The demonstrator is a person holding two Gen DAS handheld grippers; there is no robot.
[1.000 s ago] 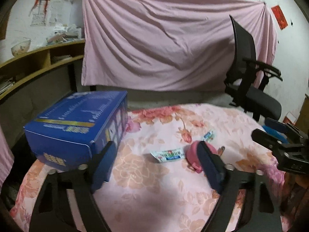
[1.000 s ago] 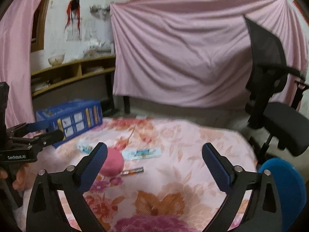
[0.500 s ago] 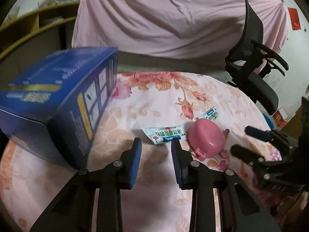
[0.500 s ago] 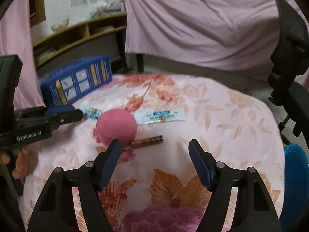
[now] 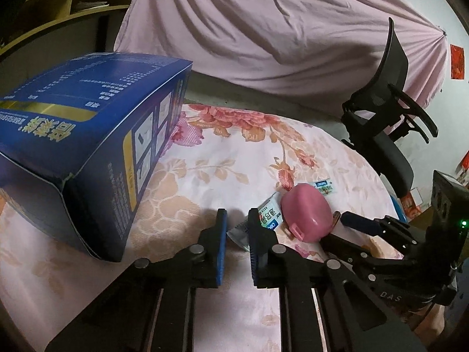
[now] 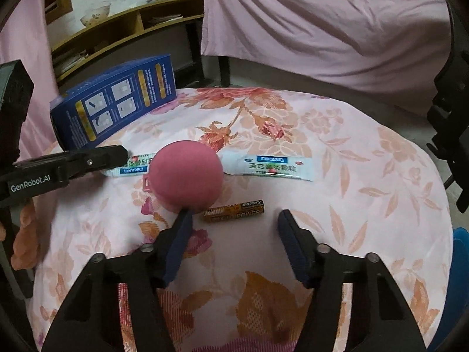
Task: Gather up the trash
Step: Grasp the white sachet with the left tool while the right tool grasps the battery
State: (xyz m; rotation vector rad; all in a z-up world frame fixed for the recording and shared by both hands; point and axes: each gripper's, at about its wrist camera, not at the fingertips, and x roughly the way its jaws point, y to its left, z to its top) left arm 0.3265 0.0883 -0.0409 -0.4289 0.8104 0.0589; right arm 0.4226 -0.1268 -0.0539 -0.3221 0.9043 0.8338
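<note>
Both pairs of tongs have dropped toward the tabletop (image 6: 366, 161) and been closing. At lower centre of the left wrist view, the left tongs (image 5: 237, 228) stand nearly together, with a sachet's (image 5: 268, 215) corner between them, seemingly unpinched. In the right wrist view, the right tongs (image 6: 234, 234) stand apart, empty, with the battery (image 6: 234, 210) crosswise just beyond.

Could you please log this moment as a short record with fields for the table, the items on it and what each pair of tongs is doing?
surface: round table with floral cloth
box: blue box at the far left edge
case: pink case mid-table
packets: one packet right of the case, another packet left of it
battery: battery in front of the case
left tongs: closing around the left packet's end, grip unclear
right tongs: closing, open, just short of the battery
</note>
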